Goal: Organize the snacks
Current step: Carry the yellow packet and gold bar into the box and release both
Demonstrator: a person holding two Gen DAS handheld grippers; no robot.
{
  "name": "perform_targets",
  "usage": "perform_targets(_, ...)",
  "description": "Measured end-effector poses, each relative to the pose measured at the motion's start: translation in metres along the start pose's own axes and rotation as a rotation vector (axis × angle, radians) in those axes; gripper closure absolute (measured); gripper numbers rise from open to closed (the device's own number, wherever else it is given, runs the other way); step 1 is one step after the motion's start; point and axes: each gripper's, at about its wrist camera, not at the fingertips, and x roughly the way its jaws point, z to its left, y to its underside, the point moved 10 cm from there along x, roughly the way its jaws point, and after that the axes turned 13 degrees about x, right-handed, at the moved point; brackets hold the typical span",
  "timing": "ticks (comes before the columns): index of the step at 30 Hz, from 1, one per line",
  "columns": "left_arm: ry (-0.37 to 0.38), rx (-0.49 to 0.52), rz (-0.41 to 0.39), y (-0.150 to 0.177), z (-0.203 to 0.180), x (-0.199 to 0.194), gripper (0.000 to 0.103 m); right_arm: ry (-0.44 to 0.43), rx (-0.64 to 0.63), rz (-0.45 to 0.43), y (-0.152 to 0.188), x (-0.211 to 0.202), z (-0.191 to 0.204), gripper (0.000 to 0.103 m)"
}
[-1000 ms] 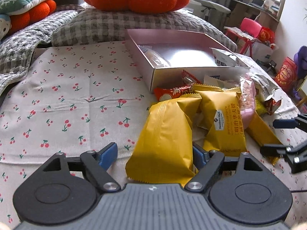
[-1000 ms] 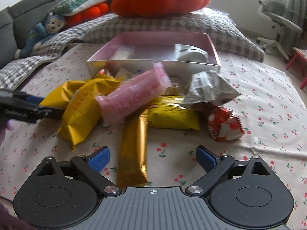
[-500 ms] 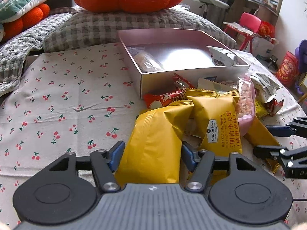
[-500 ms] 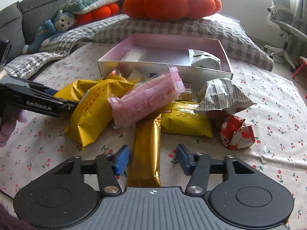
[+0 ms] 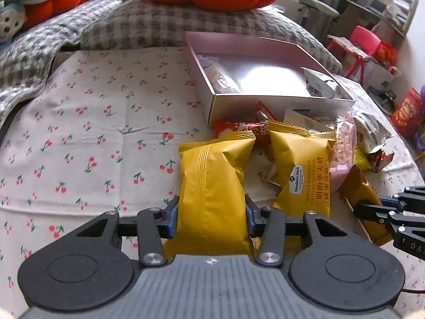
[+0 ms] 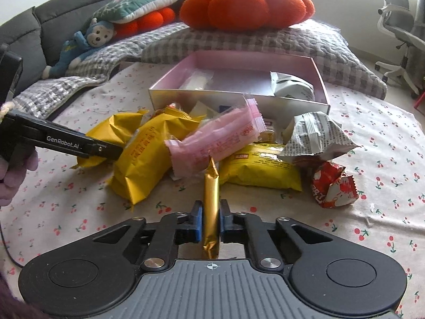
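A cherry-print cloth [image 5: 87, 138] covers the lower frame. Behind it, at the top, an orange pumpkin cushion [image 6: 247, 2] sits on a grey checked pillow [image 6: 265, 42]. A blue monkey toy [image 6: 87, 38] lies at upper left against a dark sofa [image 6: 61, 18]. An office chair [image 6: 401, 26] stands at far right, a pink stool [image 5: 364, 40] beyond.
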Motion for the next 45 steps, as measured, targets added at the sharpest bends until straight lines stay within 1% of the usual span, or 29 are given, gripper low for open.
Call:
perform_targets(4,0.012,-0.055,0.019,0.003,0.003,-0.005,0.061,-0.021,0.038,0.017,-0.001,-0.003,0.001,0.094)
perform_targets(6,0.013,-0.067,0.018,0.003,0.003,-0.008,0.062,-0.033,0.069,0.024,-0.002,-0.005,0.000,0.094)
perform_targets(12,0.038,-0.094,-0.012,-0.005,0.001,-0.019,0.062,-0.074,0.161,0.037,-0.007,-0.013,-0.004,0.094)
perform_targets(22,0.039,-0.137,-0.080,-0.030,0.003,-0.033,0.062,-0.101,0.208,-0.010,-0.034,-0.030,-0.005,0.094)
perform_targets(28,0.040,-0.159,-0.118,-0.051,0.002,-0.035,0.062,-0.085,0.257,-0.049,-0.060,-0.030,-0.011,0.094)
perform_targets(31,0.037,-0.163,-0.127,-0.059,0.000,-0.032,0.062,-0.081,0.286,-0.071,-0.073,-0.029,-0.017,0.094)
perform_targets(34,0.037,-0.189,-0.133,-0.068,-0.001,-0.027,0.062,-0.073,0.311,-0.097,-0.089,-0.028,-0.025,0.094)
perform_targets(36,0.032,-0.184,-0.140,-0.076,-0.001,-0.023,0.062,-0.058,0.310,-0.110,-0.101,-0.025,-0.032,0.094)
perform_targets(38,0.016,-0.173,-0.147,-0.086,-0.002,-0.018,0.062,-0.042,0.317,-0.126,-0.114,-0.022,-0.042,0.094)
perform_targets(41,0.022,-0.175,-0.154,-0.098,-0.005,-0.007,0.062,-0.017,0.341,-0.140,-0.134,-0.013,-0.059,0.094)
perform_targets(45,0.014,-0.176,-0.166,-0.117,-0.007,0.012,0.062,0.025,0.359,-0.159,-0.161,0.009,-0.080,0.094)
